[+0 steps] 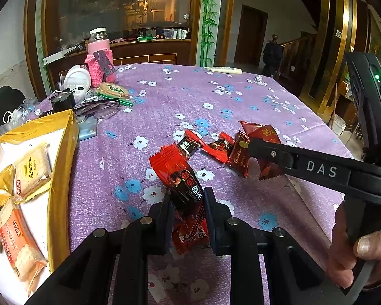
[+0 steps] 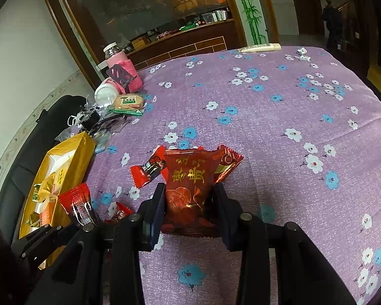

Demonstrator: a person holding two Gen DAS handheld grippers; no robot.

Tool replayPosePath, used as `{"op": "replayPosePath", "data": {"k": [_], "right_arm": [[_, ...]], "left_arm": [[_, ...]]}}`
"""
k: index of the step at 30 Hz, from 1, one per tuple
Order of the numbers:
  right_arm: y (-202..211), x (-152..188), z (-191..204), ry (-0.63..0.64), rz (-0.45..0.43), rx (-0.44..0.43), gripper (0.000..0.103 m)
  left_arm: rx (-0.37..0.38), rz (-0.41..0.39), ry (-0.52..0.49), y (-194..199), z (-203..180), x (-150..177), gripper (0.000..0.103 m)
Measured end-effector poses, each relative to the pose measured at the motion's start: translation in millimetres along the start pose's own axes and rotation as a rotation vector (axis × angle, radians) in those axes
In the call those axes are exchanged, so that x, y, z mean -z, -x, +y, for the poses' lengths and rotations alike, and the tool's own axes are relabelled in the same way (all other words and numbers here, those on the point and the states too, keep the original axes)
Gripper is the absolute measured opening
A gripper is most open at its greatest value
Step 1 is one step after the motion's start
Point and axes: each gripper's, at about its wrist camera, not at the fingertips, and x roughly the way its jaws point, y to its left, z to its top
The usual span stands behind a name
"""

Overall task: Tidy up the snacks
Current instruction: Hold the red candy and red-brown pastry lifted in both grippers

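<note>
My left gripper [image 1: 188, 198] is shut on a red and black snack packet [image 1: 183, 178], which stands up from the purple flowered tablecloth [image 1: 241, 101]. My right gripper [image 2: 189, 190] is shut on a dark red packet with gold characters [image 2: 190, 180]. From the left wrist view, that gripper [image 1: 254, 150] reaches in from the right among several small red sweets [image 1: 219, 147]. A red and black sweet [image 2: 152, 169] lies just left of the dark red packet. The left-held packet [image 2: 77, 203] shows at the lower left. A yellow box [image 1: 63, 152] with cracker packets sits at the left.
At the table's far left stand a pink-sleeved jar [image 1: 99, 58], a white lid [image 1: 77, 80], a biscuit pack [image 1: 113, 90] and tangled clutter. A cream tube [image 1: 226, 70] and small dice [image 1: 259, 78] lie at the far edge. A person's hand [image 1: 355, 254] holds the right gripper's handle.
</note>
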Motion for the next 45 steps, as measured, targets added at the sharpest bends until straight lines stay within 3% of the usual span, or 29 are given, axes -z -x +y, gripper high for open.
{"op": "replayPosePath", "data": {"k": [45], "right_arm": [[-1.3, 2.0, 4.7, 0.006, 0.009, -0.011, 0.036]], "left_arm": [[0.002, 0.002, 0.038, 0.4, 10.1, -2.8, 0.022]]}}
